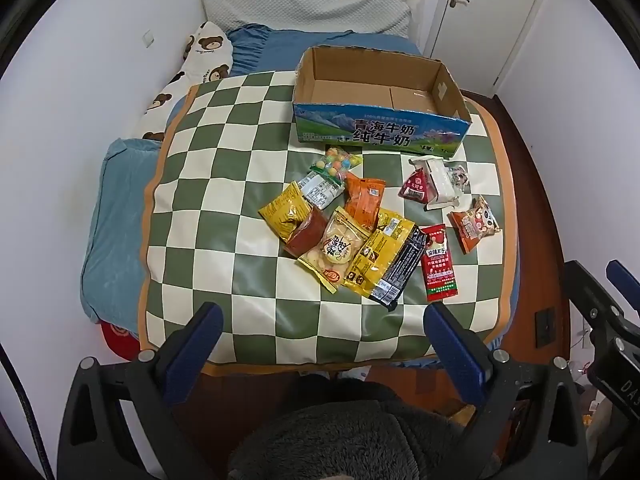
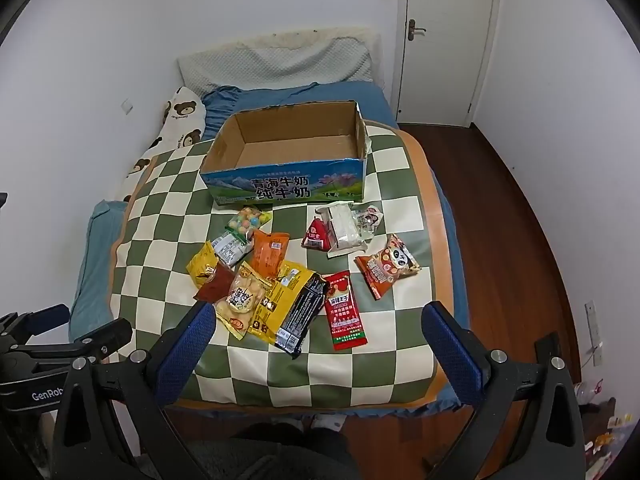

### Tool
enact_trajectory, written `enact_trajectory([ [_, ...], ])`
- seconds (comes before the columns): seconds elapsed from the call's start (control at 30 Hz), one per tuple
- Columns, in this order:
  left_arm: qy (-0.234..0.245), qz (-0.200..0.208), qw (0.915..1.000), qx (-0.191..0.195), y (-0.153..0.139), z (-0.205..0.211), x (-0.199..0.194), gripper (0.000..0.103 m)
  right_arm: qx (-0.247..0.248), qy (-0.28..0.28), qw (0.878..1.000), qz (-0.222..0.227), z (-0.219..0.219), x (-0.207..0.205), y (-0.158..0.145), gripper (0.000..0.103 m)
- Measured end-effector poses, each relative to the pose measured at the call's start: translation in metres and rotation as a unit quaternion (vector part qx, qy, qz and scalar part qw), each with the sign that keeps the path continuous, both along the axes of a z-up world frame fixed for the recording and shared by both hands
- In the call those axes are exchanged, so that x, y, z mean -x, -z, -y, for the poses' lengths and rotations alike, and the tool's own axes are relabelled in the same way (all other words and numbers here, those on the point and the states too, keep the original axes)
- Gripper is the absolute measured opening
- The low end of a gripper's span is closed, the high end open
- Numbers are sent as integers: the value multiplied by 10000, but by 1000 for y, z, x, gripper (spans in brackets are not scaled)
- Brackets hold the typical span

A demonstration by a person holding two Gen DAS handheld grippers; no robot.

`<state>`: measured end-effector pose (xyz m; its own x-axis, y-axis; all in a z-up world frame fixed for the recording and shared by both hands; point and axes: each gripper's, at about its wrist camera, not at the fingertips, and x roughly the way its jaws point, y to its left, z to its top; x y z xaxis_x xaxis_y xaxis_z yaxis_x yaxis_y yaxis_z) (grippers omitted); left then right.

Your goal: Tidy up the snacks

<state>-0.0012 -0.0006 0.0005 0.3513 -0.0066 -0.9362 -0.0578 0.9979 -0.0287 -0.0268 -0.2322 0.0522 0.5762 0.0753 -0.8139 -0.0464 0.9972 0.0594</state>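
Both the left tool (image 1: 322, 322) and right tool (image 2: 318, 322) are held apart, empty. The light, crinkly snack packets (image 1: 360, 236) are best pinched at sealed edges.

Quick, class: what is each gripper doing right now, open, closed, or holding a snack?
Left gripper: open, fingers wide apart, holding nothing.
Right gripper: open, fingers wide apart, holding nothing.

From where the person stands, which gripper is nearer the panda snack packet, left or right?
Right, probably. The right gripper hangs open at the mat's near edge, the panda snack packet just ahead-right. The left gripper, also open, sits further left of it.
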Motion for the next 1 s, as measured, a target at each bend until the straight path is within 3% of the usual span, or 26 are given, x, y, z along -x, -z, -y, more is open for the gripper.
enact_trajectory([
  [1.0, 13, 72, 10000, -30, -4, 2, 9, 103, 3, -53, 10000, 6, -7, 3, -1, 103],
])
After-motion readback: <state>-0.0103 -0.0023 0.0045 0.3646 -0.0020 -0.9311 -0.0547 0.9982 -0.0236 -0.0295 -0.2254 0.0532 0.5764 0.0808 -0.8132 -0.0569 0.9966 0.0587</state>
